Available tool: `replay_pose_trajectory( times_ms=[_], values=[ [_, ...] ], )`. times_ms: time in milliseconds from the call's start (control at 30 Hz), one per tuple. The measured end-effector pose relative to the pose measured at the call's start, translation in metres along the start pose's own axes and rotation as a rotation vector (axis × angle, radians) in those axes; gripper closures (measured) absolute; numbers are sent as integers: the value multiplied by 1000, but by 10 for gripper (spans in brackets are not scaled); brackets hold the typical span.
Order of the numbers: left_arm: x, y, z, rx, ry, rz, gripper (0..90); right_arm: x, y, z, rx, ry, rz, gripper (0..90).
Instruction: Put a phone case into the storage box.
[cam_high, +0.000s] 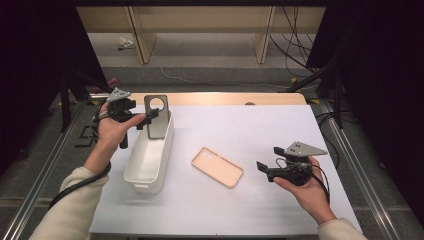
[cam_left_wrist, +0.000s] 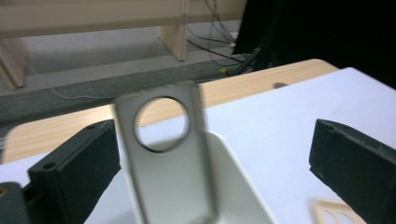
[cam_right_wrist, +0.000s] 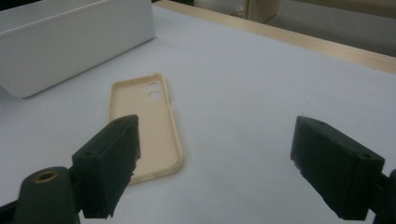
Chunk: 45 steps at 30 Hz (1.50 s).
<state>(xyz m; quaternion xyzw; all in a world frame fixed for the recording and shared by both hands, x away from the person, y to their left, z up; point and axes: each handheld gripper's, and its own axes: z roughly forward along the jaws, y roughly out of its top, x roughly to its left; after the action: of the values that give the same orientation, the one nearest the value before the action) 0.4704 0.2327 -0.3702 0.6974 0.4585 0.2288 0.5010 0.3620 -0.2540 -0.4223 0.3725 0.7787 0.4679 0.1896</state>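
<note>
A grey phone case (cam_high: 156, 116) with a round camera hole stands upright at the far end of the white bin (cam_high: 145, 165), its lower end inside. My left gripper (cam_high: 150, 118) is beside it with the jaws spread wide. In the left gripper view the grey case (cam_left_wrist: 163, 168) is blurred between the jaws of the left gripper (cam_left_wrist: 215, 168); the right jaw is well clear of it. A beige phone case (cam_high: 217, 167) lies hollow side up on the white mat. My right gripper (cam_high: 268, 159) hovers open just right of it, pointing at the beige case (cam_right_wrist: 149, 130).
The white mat (cam_high: 260, 125) covers a wooden table whose far edge (cam_high: 225, 98) shows behind it. The bin (cam_right_wrist: 70, 42) lies left of the beige case. Metal rails run along both table sides, and cables lie on the floor beyond.
</note>
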Motion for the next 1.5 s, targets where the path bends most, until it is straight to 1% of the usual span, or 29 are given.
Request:
replay_pose_trajectory(
  times_ms=[67, 200, 233, 367, 400, 433, 467, 500, 533, 567, 633, 700, 833, 1000, 1100, 1367, 1500],
  values=[
    [-10, -5, -6, -1, -20, 17, 7, 0, 0, 0, -1, 0, 1, 167],
    [-29, -20, -18, -11, -62, 30, 3, -1, 0, 1, -4, -2, 5, 167],
    [-34, -25, -22, -17, -68, 33, 4, -1, 0, 1, -4, -3, 5, 167],
    [-52, -43, -34, -14, -103, 54, 7, -1, 0, 1, -6, -3, 6, 167],
    [-59, -52, -40, -19, -119, 54, 8, -1, 1, 1, -4, -3, 4, 167],
    [-59, -52, -40, -19, -119, 54, 9, -1, 1, 1, -4, -3, 5, 167],
    [-63, -57, -43, -20, -127, 55, 9, -1, 1, 1, -4, -3, 5, 167],
    [-69, -66, -48, -29, -131, 62, 11, -1, 1, 2, -6, -1, 6, 167],
    [-69, -66, -48, -29, -131, 62, 14, -1, 1, 2, -5, 0, 6, 167],
    [-72, -71, -50, -30, -131, 70, 14, -1, 1, 2, -5, 0, 6, 167],
    [-77, -81, -54, -18, -137, 99, 13, -1, 1, 2, -3, 3, 4, 167],
    [-82, -87, -57, -7, -148, 105, 14, -1, 1, 2, -4, 5, 2, 167],
    [-87, -91, -58, 1, -161, 118, 17, -2, 1, 3, -2, 3, 7, 167],
    [-87, -92, -57, 5, -165, 114, 24, -2, 1, 3, -1, 5, 8, 167],
    [-88, -92, -57, 6, -167, 119, 24, -3, 1, 3, -5, 4, 8, 167],
    [-88, -91, -56, 0, -166, 119, 29, -3, 1, 2, -11, 0, 7, 167],
    [-89, -92, -57, -2, -180, 120, 47, -5, 1, 2, -7, -5, 19, 167]
  ],
)
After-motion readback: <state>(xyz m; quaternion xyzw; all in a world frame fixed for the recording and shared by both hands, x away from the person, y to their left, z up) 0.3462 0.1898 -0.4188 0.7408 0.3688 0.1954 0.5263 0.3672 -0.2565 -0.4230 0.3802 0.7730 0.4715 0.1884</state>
